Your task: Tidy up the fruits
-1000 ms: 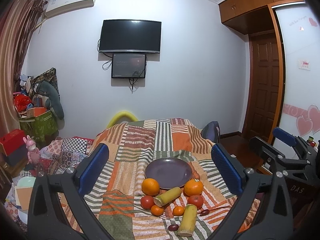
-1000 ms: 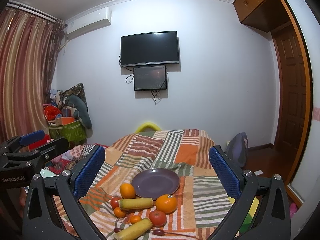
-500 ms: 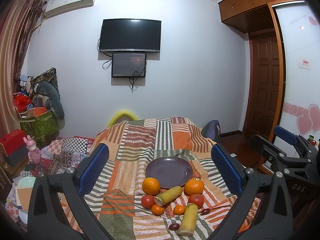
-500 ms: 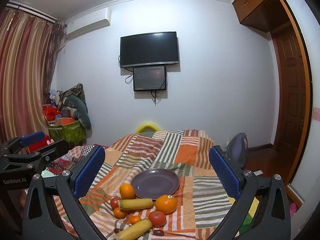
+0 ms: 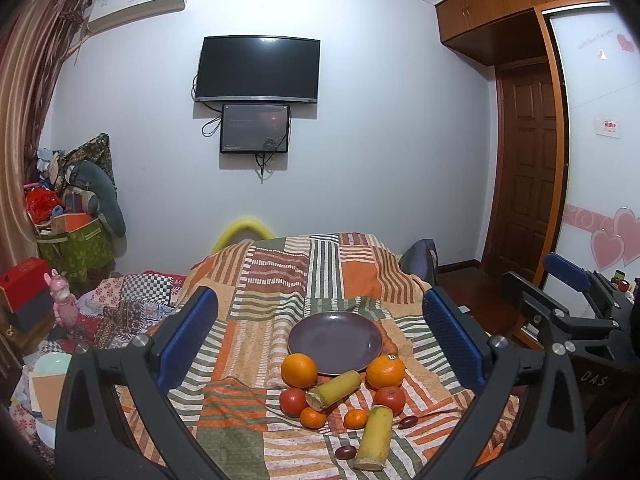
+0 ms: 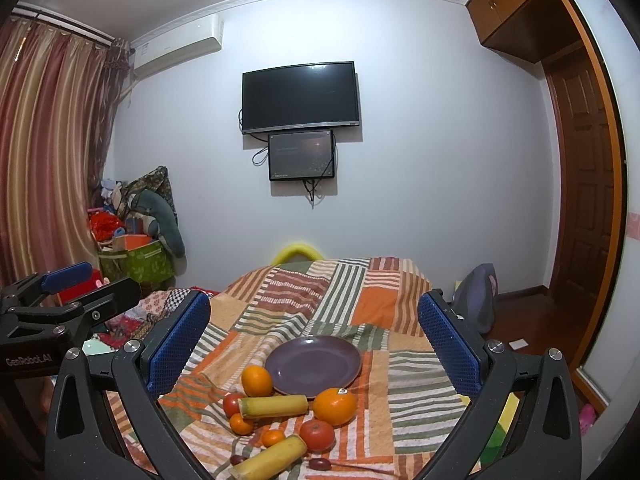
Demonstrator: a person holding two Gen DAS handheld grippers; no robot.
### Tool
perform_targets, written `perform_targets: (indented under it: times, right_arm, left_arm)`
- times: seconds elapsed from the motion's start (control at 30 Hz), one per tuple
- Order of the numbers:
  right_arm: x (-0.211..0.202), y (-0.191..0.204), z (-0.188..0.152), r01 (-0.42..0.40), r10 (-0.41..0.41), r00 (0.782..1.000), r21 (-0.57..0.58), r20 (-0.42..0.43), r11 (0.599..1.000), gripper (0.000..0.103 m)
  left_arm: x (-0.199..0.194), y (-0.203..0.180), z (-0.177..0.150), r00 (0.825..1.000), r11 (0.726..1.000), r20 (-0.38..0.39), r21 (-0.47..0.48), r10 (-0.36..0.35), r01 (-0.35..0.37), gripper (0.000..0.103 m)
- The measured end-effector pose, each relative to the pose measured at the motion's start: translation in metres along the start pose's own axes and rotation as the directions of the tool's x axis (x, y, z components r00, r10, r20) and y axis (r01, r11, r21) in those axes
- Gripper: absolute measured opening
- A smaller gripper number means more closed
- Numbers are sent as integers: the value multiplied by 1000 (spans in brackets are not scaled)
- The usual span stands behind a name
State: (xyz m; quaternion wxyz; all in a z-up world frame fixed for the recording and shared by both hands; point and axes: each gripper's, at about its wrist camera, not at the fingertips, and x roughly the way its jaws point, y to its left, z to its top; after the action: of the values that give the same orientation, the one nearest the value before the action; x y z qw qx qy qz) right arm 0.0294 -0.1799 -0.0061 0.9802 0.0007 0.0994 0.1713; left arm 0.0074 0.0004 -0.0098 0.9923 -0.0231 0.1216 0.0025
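Hovering left gripper [image 5: 320, 332] and right gripper [image 6: 314, 336], jaws wide apart, fruit beside purple plate [image 5: 335, 343]

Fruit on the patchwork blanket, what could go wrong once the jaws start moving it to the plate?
The oranges lie on the soft, wrinkled blanket, so a nudge may roll them. The fruit is tightly clustered: closing on a tomato could bump the yellow stalk touching it. The purple plate is shallow, so round fruit might roll off.
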Motion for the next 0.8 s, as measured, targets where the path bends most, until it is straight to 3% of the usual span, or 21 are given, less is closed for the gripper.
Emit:
perform_targets:
  times: [0.47,0.8]
  right_arm:
    - [12,-3,-6,-11,11,1000,4,-26,1000,103]
    - [42,-12,-16,25,-27,997,-34,-78,999,103]
  left_arm:
    - [11,2,-1,1000,1000,-22,11,-2,3,103]
    - [59,16,-10,995,1000,-97,-5,10,-11,103]
